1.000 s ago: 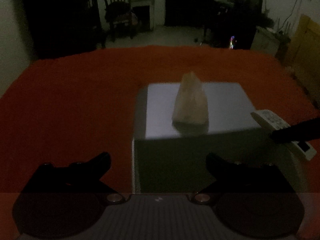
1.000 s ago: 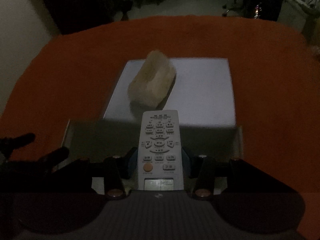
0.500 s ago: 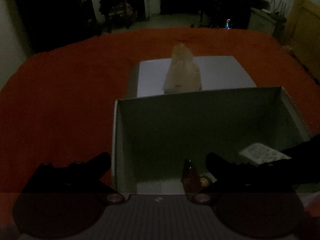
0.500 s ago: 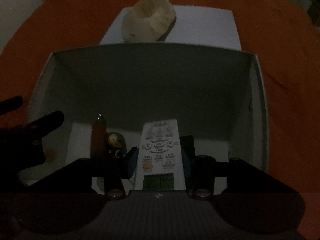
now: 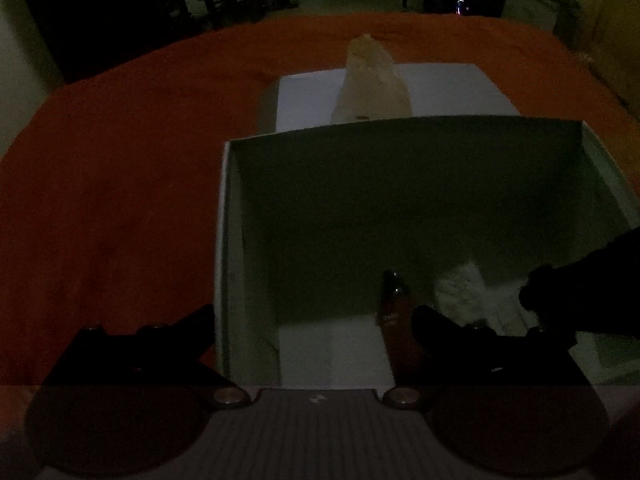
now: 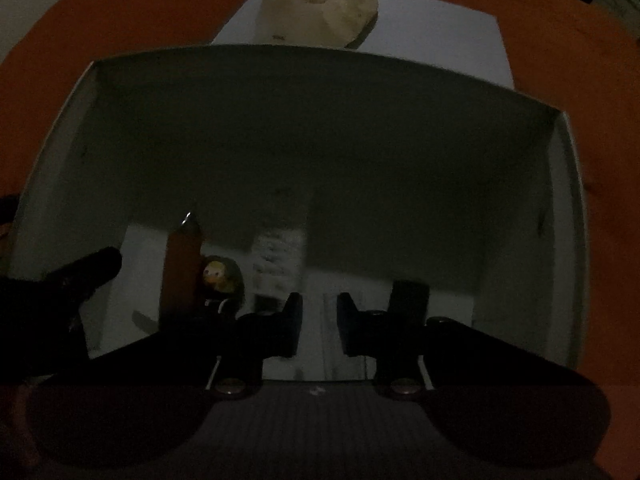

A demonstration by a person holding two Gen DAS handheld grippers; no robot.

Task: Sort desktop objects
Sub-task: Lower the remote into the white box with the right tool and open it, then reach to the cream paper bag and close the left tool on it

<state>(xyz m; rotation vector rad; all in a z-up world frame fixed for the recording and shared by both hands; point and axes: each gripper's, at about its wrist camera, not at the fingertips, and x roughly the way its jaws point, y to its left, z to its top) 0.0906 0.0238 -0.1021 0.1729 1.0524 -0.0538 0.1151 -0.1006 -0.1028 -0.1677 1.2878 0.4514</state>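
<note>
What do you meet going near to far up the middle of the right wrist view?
right gripper, open with nothing between its fingers → remote control lying on the box floor → far wall of the white box → pale lumpy object on the flat white lid → orange tablecloth.

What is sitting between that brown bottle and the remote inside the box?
A small round yellow-faced figure sits between the bottle and the remote on the box floor; the right wrist view shows it.
</note>
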